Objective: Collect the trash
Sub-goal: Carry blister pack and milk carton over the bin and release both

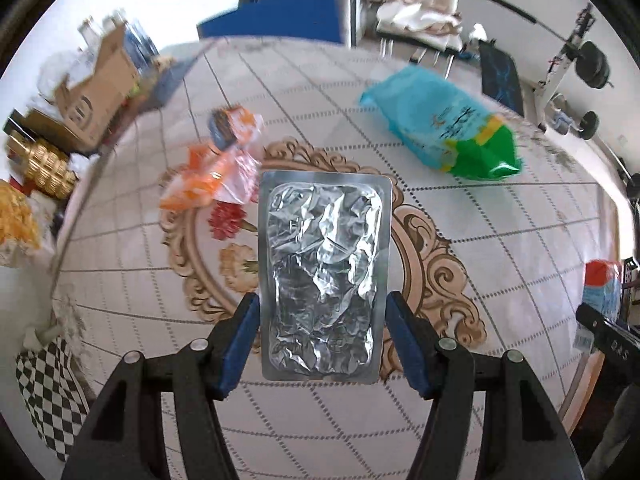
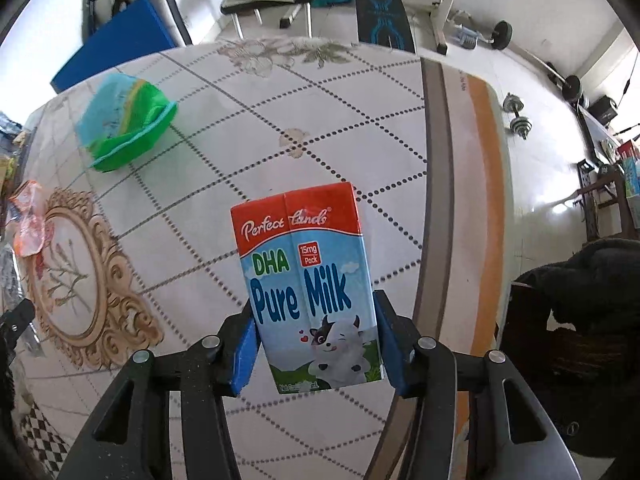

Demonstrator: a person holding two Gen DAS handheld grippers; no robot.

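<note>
Crinkled silver foil packet (image 1: pixel 323 276), flat and rectangular, sits pinched between the left gripper (image 1: pixel 322 340) fingers; glossy milk carton (image 2: pixel 310 292) is clamped by the right gripper (image 2: pixel 316 344). Over the patterned counter (image 1: pixel 500 240), a teal-green plastic bag (image 1: pixel 444 124) lies at 1 o'clock, an orange wrapper (image 1: pixel 216 176) at 11.

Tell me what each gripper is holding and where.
Left gripper clamps the silver foil packet by its long side edges, lower half. Right gripper clamps the milk carton by its lower sides.
</note>
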